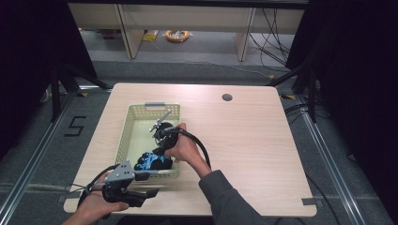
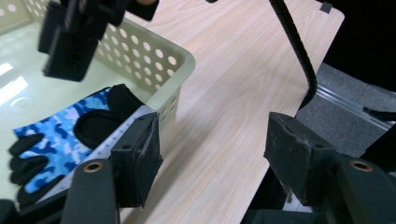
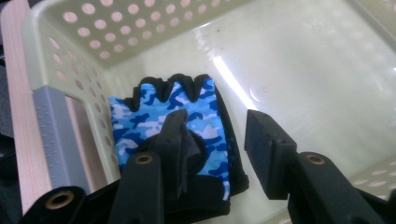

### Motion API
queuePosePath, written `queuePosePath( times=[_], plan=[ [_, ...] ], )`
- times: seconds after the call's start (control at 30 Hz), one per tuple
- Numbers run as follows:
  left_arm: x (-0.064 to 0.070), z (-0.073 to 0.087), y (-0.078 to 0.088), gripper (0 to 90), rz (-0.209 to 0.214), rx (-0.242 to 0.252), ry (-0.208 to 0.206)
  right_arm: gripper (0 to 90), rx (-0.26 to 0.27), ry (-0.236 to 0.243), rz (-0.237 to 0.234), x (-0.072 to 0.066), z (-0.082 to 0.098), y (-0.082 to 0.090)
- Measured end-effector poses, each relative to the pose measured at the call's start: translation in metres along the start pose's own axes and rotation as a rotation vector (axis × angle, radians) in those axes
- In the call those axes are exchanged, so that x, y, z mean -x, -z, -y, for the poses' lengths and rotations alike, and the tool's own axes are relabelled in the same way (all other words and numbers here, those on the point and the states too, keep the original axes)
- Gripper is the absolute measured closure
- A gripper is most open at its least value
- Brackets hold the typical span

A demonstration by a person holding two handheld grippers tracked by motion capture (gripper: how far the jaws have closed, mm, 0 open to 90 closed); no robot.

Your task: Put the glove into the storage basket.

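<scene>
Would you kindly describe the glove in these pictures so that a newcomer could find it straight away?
On the light wooden table stands a pale green perforated basket, towards the left. The glove lies flat on the basket's floor at the end nearest the person, just under the right gripper, whose jaws stand open above it. It is fingerless, with blue camouflage fabric and black trim, the one colourful item there.

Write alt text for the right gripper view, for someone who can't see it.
A blue camouflage glove with black trim lies flat in a pale green perforated basket. The right gripper hangs over it with jaws apart, one black pad over the glove. A grey handle sits on the basket's rim at the left.
</scene>
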State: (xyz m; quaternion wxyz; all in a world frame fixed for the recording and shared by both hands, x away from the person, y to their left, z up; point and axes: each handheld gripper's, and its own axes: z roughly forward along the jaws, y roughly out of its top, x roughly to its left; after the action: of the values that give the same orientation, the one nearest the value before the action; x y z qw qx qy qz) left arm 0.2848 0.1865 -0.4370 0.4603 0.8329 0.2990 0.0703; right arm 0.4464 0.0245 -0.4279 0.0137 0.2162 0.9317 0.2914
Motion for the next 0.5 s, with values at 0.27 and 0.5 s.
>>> queuePosePath(
  times=[0.27, 0.5],
  plan=[
    [0.001, 0.006, -0.007, 32.7, 0.02, 0.044, 0.024, 49.8, 0.084, -0.013, 0.003, -0.007, 0.005, 0.017],
    [0.006, 0.01, -0.012, 31.4, 0.011, 0.044, 0.028, 43.9, 0.161, -0.054, 0.018, -0.015, 0.015, 0.041]
  ],
)
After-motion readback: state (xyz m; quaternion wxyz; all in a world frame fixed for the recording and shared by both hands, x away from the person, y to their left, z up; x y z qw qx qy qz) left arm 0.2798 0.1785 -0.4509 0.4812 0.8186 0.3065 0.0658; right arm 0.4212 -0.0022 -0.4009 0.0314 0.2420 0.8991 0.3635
